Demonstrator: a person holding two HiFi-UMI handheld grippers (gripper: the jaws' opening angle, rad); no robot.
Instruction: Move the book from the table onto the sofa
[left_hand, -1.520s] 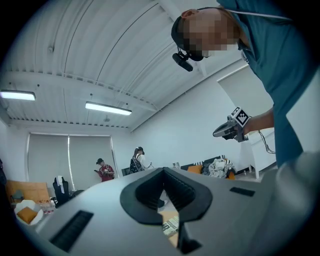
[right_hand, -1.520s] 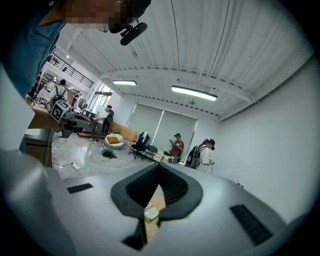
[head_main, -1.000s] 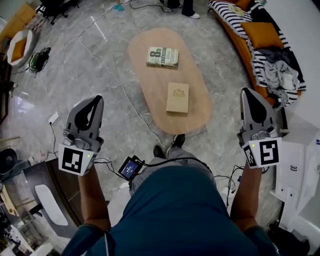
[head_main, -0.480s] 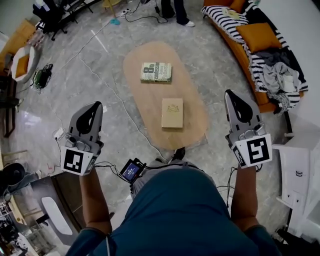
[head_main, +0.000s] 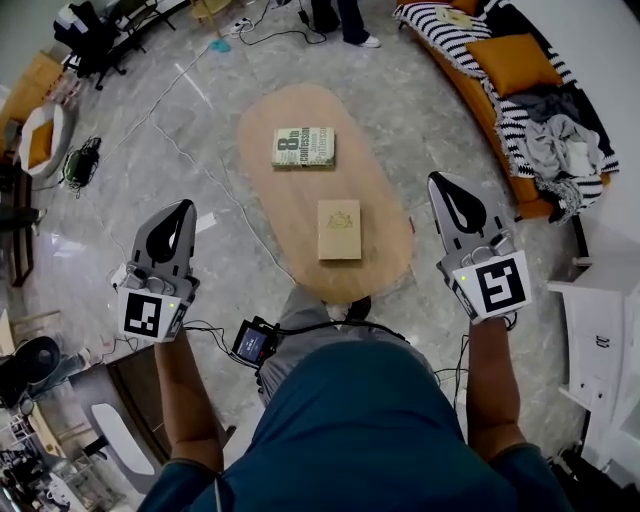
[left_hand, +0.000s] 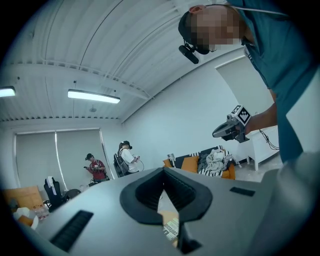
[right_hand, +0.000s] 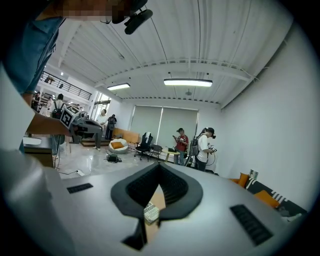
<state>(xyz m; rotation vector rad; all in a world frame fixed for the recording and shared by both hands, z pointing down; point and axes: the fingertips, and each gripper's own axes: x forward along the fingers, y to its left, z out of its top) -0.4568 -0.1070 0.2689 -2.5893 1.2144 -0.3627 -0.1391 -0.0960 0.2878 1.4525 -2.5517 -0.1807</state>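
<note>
The tan book (head_main: 340, 229) lies flat on the near half of the oval wooden table (head_main: 285, 200). It sits ahead of both grippers and between them, to the right of the left gripper (head_main: 181, 214) and to the left of the right gripper (head_main: 446, 194). Its long axis runs straight away from the grippers, along the table's length. The cover is plain tan with a small crest near the far end.

Farther ahead lies a second, print-covered book (head_main: 303, 147) with a large "8". Its long axis is turned crosswise to the tan one.

The sofa (head_main: 503, 150), orange under a striped blanket and heaped clothes, stands well off to the right of the right gripper.

Only the head view shows both covers whole. The two gripper views show just slivers of book and tabletop under the jaws, but they add standing people (right_hand: 204, 148) at the far wall and ceiling lights (left_hand: 93, 96).

Each gripper's jaws are pressed together with nothing between them.
</note>
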